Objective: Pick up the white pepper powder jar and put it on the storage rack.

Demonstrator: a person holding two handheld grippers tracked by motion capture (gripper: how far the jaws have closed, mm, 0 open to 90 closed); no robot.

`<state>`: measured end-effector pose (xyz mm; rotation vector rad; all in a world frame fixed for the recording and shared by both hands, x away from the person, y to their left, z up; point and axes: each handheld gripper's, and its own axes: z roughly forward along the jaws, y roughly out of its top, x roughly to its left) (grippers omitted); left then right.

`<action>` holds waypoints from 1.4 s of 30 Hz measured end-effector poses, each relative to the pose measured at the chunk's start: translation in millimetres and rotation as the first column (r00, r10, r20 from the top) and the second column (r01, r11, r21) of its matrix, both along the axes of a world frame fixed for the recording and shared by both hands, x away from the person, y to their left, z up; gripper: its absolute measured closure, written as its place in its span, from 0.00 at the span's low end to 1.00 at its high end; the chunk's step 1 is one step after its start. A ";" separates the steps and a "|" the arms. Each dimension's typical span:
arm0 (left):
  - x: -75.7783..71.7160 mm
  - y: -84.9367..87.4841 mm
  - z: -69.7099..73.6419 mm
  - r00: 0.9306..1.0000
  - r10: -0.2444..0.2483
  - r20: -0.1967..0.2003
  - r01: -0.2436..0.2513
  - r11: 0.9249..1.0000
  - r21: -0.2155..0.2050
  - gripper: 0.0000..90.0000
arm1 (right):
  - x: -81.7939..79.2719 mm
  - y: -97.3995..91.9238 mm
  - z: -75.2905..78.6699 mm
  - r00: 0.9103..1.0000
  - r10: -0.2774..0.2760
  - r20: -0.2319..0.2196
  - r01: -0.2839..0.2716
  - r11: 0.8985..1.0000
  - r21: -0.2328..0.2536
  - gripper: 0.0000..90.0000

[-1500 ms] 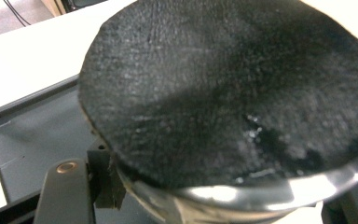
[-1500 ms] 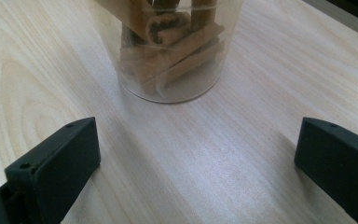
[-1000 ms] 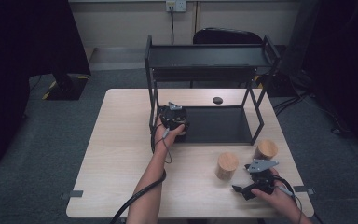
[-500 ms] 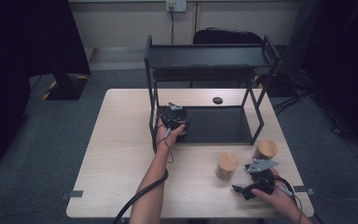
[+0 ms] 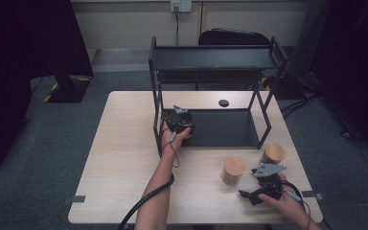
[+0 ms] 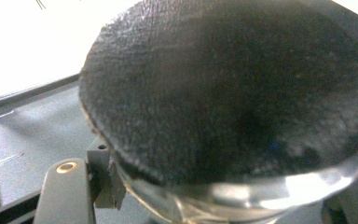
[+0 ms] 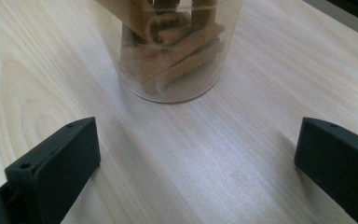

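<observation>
Nothing has shifted since the earlier frames: both hands and all three jars keep their places. Left gripper (image 5: pixel 178 125), at the front left corner of the black two-tier shelf (image 5: pixel 215 60), is clamped on a clear jar with a dark fuzzy lid (image 6: pixel 233 93), held over the shelf's lower tray (image 5: pixel 225 128); its fingers are as close together as the jar allows. Right gripper (image 5: pixel 261 189) rests low near the front right of the wooden surface (image 5: pixel 124 158), fingers (image 7: pixel 56 163) wide apart and gripping nothing. Directly ahead of them, on the line between the two fingers, stands a clear jar of cinnamon sticks (image 7: pixel 172 46), upright on the surface and near the fingers but not yet between them. In the high view two wood-topped jars stand close to this gripper, one ahead to the left (image 5: pixel 233 170), one ahead to the right (image 5: pixel 273 154); which of them the gripper view faces cannot be told for certain. Judged from this layout, the right hand is far nearer these jars than the left. A straight advance along the fingers' own axis would bring the jar's round, vertical body into the gap. A small dark disc (image 5: pixel 224 102) lies on the surface behind the shelf.
</observation>
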<state>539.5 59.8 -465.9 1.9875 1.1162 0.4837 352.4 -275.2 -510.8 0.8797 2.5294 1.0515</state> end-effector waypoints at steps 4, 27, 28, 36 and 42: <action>-0.5 0.4 -1.2 1.000 0.006 0.009 -0.006 1.000 -0.007 0.34 | 0.0 -0.1 0.0 1.000 0.001 0.000 -0.001 1.000 0.000 0.00; -0.8 0.9 -1.2 1.000 0.012 0.010 -0.011 0.999 -0.044 0.29 | 0.0 -0.1 0.0 1.000 0.001 0.000 -0.001 1.000 0.000 0.00; -0.7 0.9 -0.8 1.000 0.016 0.008 -0.016 0.999 -0.046 0.26 | 0.0 -0.1 0.0 1.000 0.001 0.000 -0.001 1.000 0.000 0.00; -2.6 2.8 -0.7 0.999 0.040 -0.020 -0.041 0.997 -0.060 0.12 | 0.0 -0.1 0.0 1.000 0.001 0.000 -0.001 1.000 0.000 0.00; -5.7 5.0 -1.3 0.999 0.041 -0.025 -0.043 0.997 -0.062 0.10 | 0.0 -0.1 0.0 1.000 0.001 0.000 -0.001 1.000 0.000 0.00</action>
